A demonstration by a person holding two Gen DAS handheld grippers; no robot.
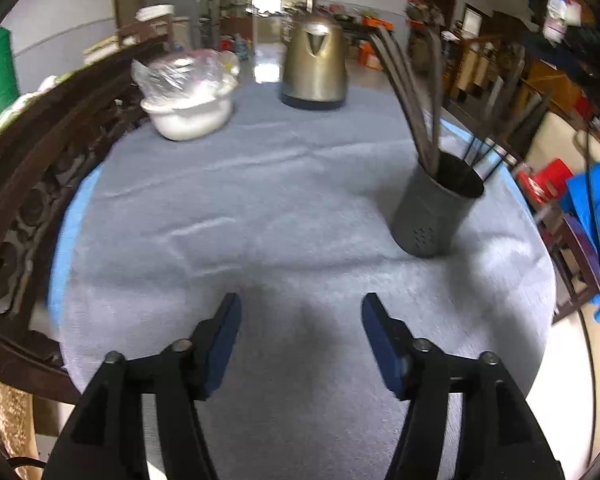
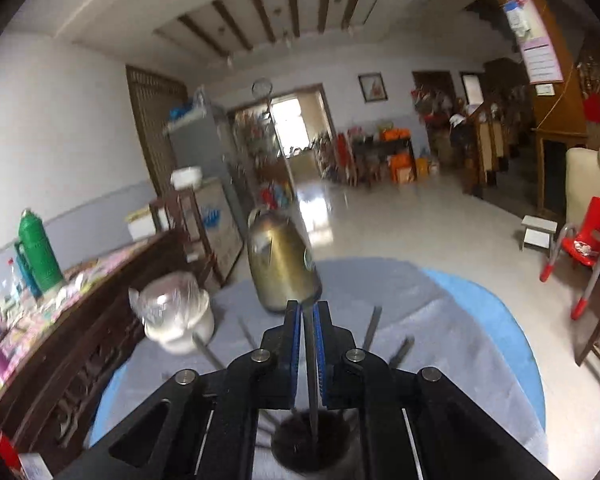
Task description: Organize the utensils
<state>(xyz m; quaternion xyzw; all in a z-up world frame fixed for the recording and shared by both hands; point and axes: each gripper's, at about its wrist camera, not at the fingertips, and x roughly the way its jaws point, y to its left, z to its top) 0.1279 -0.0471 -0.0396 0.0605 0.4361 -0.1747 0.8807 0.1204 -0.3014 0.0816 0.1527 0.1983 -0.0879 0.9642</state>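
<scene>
A dark metal utensil holder [image 1: 432, 216] stands on the grey cloth at the right, with several long dark utensils [image 1: 412, 92] leaning in it. My left gripper [image 1: 300, 308] hangs open and empty over the bare cloth, to the left of and nearer than the holder. In the right wrist view the holder [image 2: 300, 452] sits right below my right gripper [image 2: 308, 308]. A long thin metal utensil [image 2: 310, 360] stands upright between its blue pads, lower end inside the holder. The pads stand close to the utensil, with a thin slit showing beside it.
A brass-coloured kettle [image 1: 314, 68] and a white bowl covered with plastic film [image 1: 188, 108] stand at the table's far side. A dark carved wooden bench [image 1: 40, 184] runs along the left edge. The round table [image 1: 76, 216] drops off to the floor at the right.
</scene>
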